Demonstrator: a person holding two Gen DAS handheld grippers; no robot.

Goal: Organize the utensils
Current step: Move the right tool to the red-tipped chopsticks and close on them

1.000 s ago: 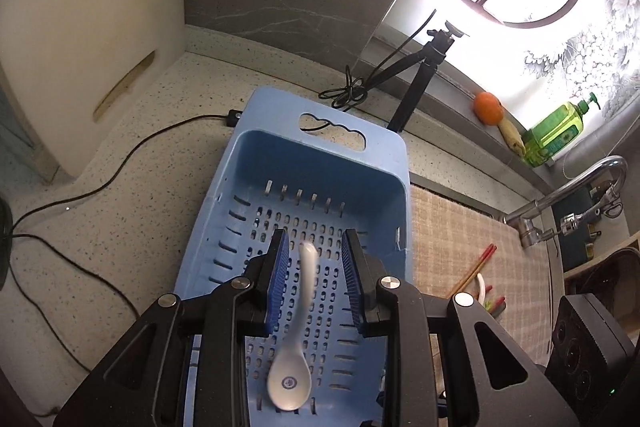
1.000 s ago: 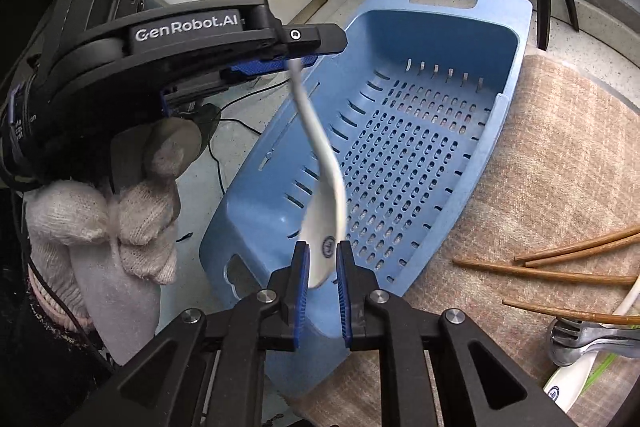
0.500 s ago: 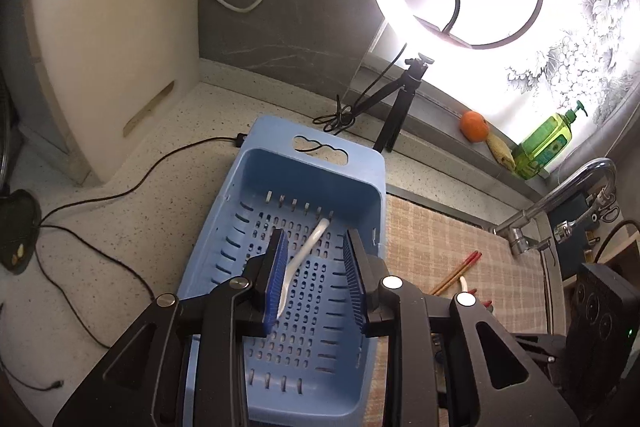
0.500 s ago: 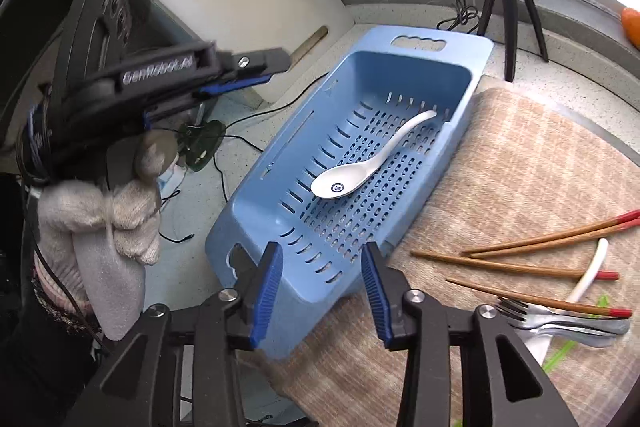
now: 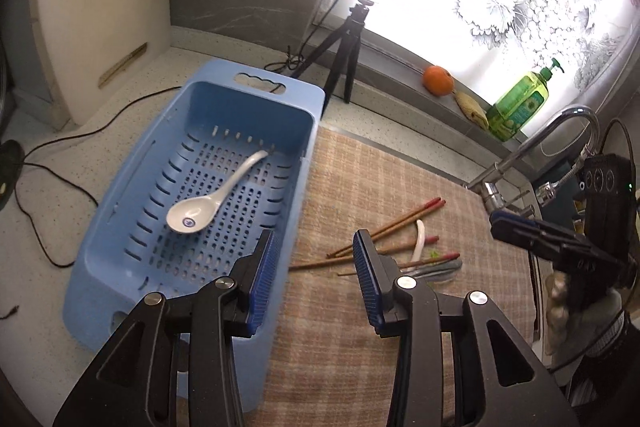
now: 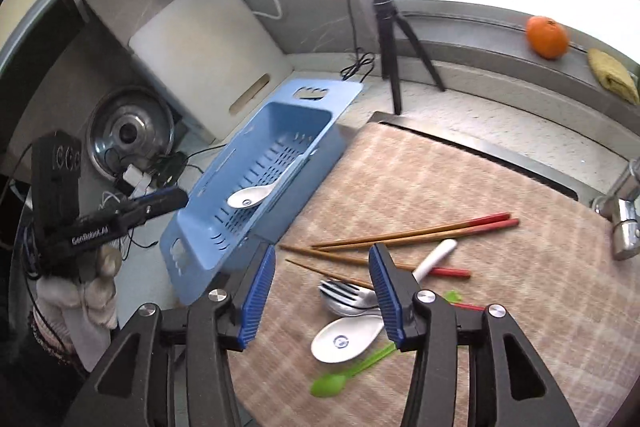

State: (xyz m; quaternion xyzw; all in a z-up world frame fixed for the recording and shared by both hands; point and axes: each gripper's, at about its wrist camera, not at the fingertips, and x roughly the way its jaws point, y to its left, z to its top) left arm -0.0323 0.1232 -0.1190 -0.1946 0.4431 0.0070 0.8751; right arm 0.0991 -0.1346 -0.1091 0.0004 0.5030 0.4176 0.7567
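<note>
A white ceramic spoon (image 5: 212, 197) lies in the blue perforated basket (image 5: 132, 183); it also shows in the right wrist view (image 6: 256, 194) inside the basket (image 6: 208, 187). On the woven mat lie red-tipped chopsticks (image 6: 416, 231), a second white spoon (image 6: 352, 337), metal forks (image 6: 344, 295) and a green plastic spoon (image 6: 340, 379). My left gripper (image 5: 316, 259) is open and empty above the basket's right rim. My right gripper (image 6: 322, 277) is open and empty above the forks and chopsticks.
A ring light on a tripod (image 5: 344, 39) stands behind the basket. A white cutting board (image 5: 100, 11) leans on the wall at left. An orange (image 5: 438, 81), a soap bottle (image 5: 520, 103) and a faucet (image 5: 536, 155) are at right. Cables (image 5: 60, 147) cross the counter.
Both grippers let go of the white spoon, which now lies in the basket. Both opened wide and pulled back; the right one swung over the utensils on the mat.
</note>
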